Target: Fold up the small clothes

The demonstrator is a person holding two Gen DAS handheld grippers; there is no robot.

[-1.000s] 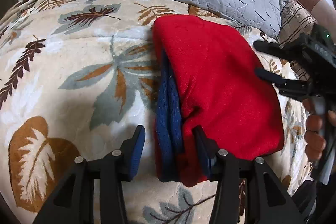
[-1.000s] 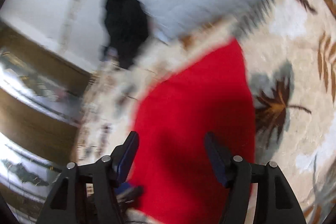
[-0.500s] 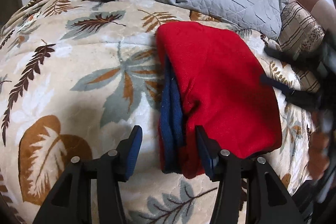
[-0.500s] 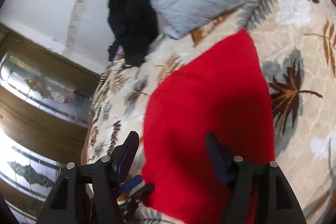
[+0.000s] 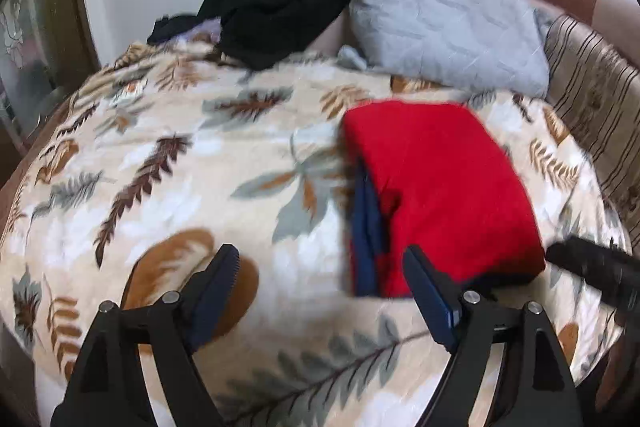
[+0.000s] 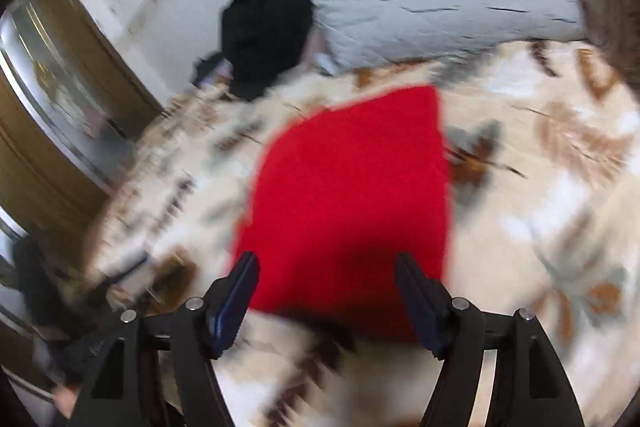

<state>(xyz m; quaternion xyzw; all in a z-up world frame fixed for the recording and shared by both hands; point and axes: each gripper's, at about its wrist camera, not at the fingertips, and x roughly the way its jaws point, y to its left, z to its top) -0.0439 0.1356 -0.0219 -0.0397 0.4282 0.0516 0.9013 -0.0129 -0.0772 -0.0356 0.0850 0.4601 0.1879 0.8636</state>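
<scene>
Leaf-print blanket point(image 5: 200, 163) bears the folded red garment point(image 5: 432, 183) below a grey pillow point(image 5: 440, 27); both claws gape wide, empty.

Folded red garment point(image 5: 436, 187), ahead of the left gripper point(image 5: 320, 279): matt, fuzzy fleece-like cloth; navy cloth layer point(image 5: 366, 227) along its left edge. Leaf-print blanket point(image 5: 180, 187) beneath both grippers: soft, plush, matt. Grey pillow point(image 5: 440, 23), far ahead: quilted, stitched cloth. Black clothing point(image 5: 276, 7) beside it: matt fabric. Right gripper point(image 6: 326, 287): matt black plastic, silvery metal pins.

Both the left tongs point(image 5: 320, 273) and right tongs point(image 6: 327, 277) hang spread wide, gripping nothing.
</scene>
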